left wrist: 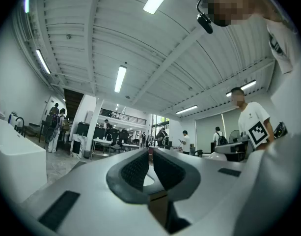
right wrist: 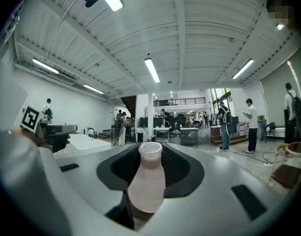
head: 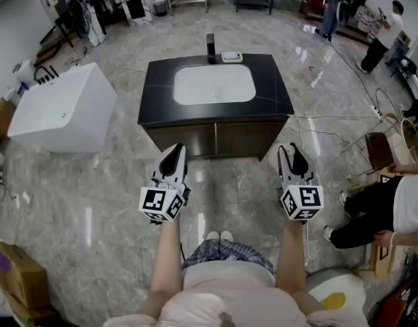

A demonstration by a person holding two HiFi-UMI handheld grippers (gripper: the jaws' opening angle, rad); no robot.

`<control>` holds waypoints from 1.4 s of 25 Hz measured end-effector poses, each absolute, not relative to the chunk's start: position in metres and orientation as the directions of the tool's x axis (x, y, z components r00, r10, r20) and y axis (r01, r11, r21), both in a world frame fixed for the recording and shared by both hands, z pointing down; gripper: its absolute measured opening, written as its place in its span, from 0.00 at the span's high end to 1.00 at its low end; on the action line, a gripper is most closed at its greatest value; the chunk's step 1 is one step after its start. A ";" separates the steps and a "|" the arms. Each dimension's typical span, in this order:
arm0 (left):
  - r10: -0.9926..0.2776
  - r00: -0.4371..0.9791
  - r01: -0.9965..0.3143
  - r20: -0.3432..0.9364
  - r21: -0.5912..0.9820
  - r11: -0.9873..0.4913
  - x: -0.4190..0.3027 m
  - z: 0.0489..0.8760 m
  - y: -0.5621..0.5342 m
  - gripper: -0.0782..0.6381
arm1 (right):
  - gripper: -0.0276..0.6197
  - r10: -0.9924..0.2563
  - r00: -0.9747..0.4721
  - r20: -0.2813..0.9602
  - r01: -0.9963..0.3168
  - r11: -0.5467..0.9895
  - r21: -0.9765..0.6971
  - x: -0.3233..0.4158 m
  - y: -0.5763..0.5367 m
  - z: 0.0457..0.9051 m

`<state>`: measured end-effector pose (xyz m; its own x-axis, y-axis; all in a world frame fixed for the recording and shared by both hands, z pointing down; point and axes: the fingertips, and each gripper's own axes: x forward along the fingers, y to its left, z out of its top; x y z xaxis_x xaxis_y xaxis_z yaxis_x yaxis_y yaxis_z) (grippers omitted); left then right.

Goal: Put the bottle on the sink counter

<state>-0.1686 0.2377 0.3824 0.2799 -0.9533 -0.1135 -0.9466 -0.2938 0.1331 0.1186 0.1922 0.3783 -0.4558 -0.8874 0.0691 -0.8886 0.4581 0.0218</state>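
A small pale pink bottle (right wrist: 147, 181) with a white screw neck stands upright between the jaws of my right gripper (right wrist: 151, 152), whose pads press on its sides. In the head view the right gripper (head: 292, 159) is held in front of the body, short of the black sink counter (head: 277, 94) and toward its right corner. My left gripper (head: 173, 157) hovers before the counter's front left, and in its own view the left gripper (left wrist: 151, 154) has its jaws shut with nothing between them. The counter has a white basin (head: 213, 85) and a dark faucet (head: 211, 46) at the back.
A small white dish (head: 231, 57) sits beside the faucet. A white tub (head: 62, 111) stands on the floor to the left. A person (head: 393, 210) sits at the right, with cables (head: 318, 125) on the marble floor. More people stand at the far back.
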 end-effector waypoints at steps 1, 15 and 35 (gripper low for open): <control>-0.954 0.279 -0.947 -0.113 0.132 -0.292 -0.170 0.383 0.238 0.82 | 0.73 -0.886 -0.458 0.069 -0.888 0.460 0.020 0.117 0.192 0.379; -0.954 0.283 -0.946 -0.102 0.136 -0.296 -0.169 0.388 0.234 0.82 | 0.73 -0.874 -0.479 0.075 -0.877 0.481 -0.002 0.113 0.188 0.383; -0.944 0.309 -0.936 -0.114 0.142 -0.323 -0.188 0.399 0.219 0.82 | 0.73 -0.882 -0.465 0.071 -0.885 0.465 -0.016 0.098 0.181 0.394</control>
<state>-0.1883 0.2193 0.3992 0.3087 -0.9443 -0.1136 -0.9357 -0.3230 0.1419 0.0978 0.1808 0.3942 -0.4653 -0.8823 0.0715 -0.8849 0.4654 -0.0156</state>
